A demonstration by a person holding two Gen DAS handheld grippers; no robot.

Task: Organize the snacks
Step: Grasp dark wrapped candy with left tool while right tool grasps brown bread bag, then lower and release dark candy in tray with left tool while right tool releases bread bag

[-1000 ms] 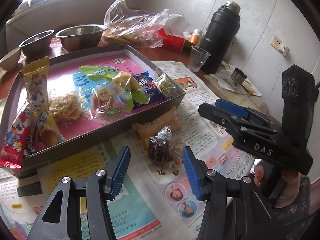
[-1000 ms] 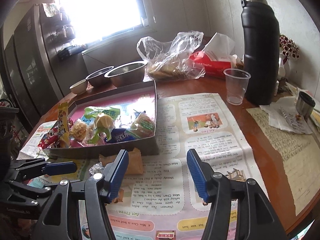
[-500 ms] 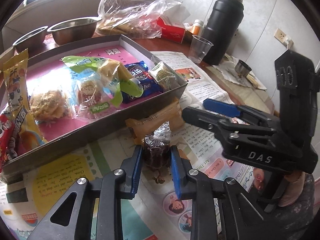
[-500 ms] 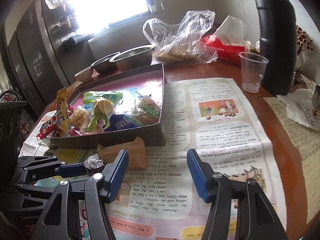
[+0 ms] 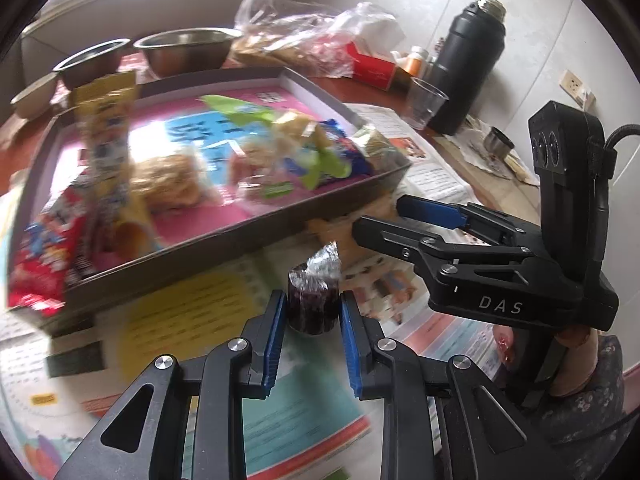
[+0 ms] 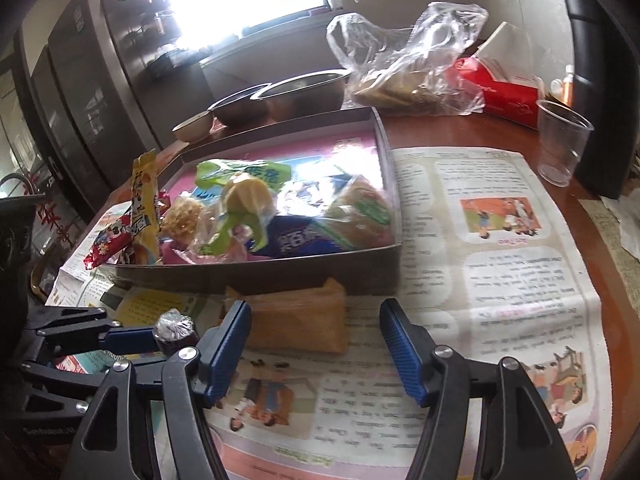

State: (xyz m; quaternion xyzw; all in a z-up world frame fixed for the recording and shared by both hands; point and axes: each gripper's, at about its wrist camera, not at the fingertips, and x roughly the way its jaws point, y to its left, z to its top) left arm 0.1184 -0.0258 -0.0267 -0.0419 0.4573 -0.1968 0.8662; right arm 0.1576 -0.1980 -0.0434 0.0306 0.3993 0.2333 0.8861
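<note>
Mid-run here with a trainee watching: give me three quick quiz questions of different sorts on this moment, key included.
1. True or false: the left claw is shut on the dark wrapped candy.
2. The right claw is: A) open, B) clamped on the orange packet.
3. Fill in: most snacks lie in the ____.

Key: 1 true; 2 A; 3 tray.
</note>
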